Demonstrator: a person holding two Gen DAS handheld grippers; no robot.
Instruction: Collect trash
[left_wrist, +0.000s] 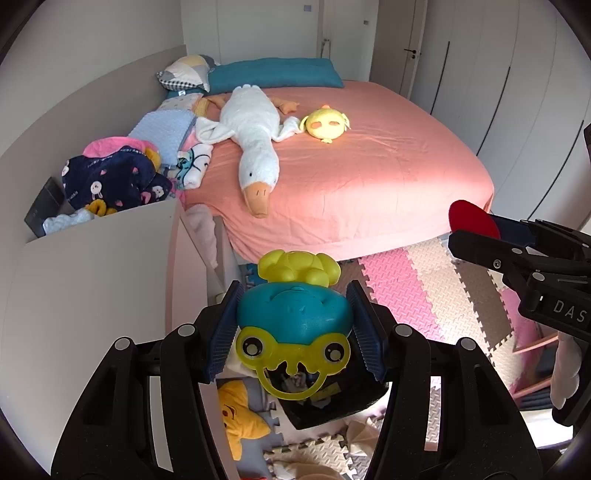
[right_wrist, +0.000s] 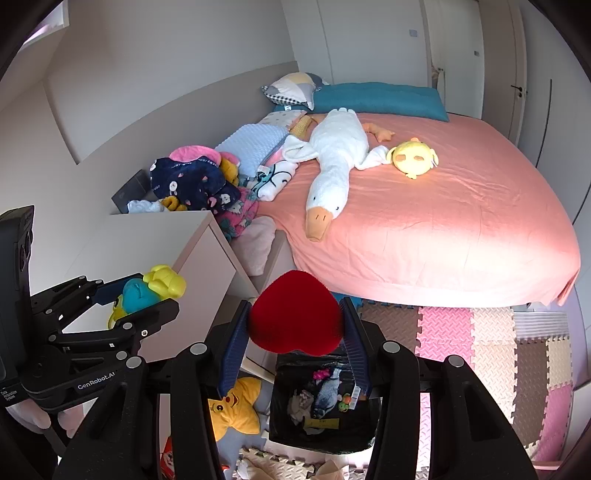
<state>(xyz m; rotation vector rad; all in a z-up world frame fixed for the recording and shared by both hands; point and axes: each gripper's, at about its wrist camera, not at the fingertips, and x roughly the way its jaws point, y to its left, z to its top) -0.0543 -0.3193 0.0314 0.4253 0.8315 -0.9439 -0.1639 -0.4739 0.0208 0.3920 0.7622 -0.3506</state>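
the left tool (left_wrist: 293, 325) pinches a stiff, light teal-and-yellow plastic frog toy (left_wrist: 293, 317) by its sides; the right tool (right_wrist: 295, 328) squeezes a soft red plush heart (right_wrist: 295, 314), above the near black bin (right_wrist: 321, 402).

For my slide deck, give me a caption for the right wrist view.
Right gripper holds a red plush heart above a black bin, beside a pink bed.

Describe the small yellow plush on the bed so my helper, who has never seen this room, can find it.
Start at the pink bed. A long white goose plush lies on it. Beside its wing sits the round yellow chick plush, the only yellow toy on the sheet, with orange cheeks.
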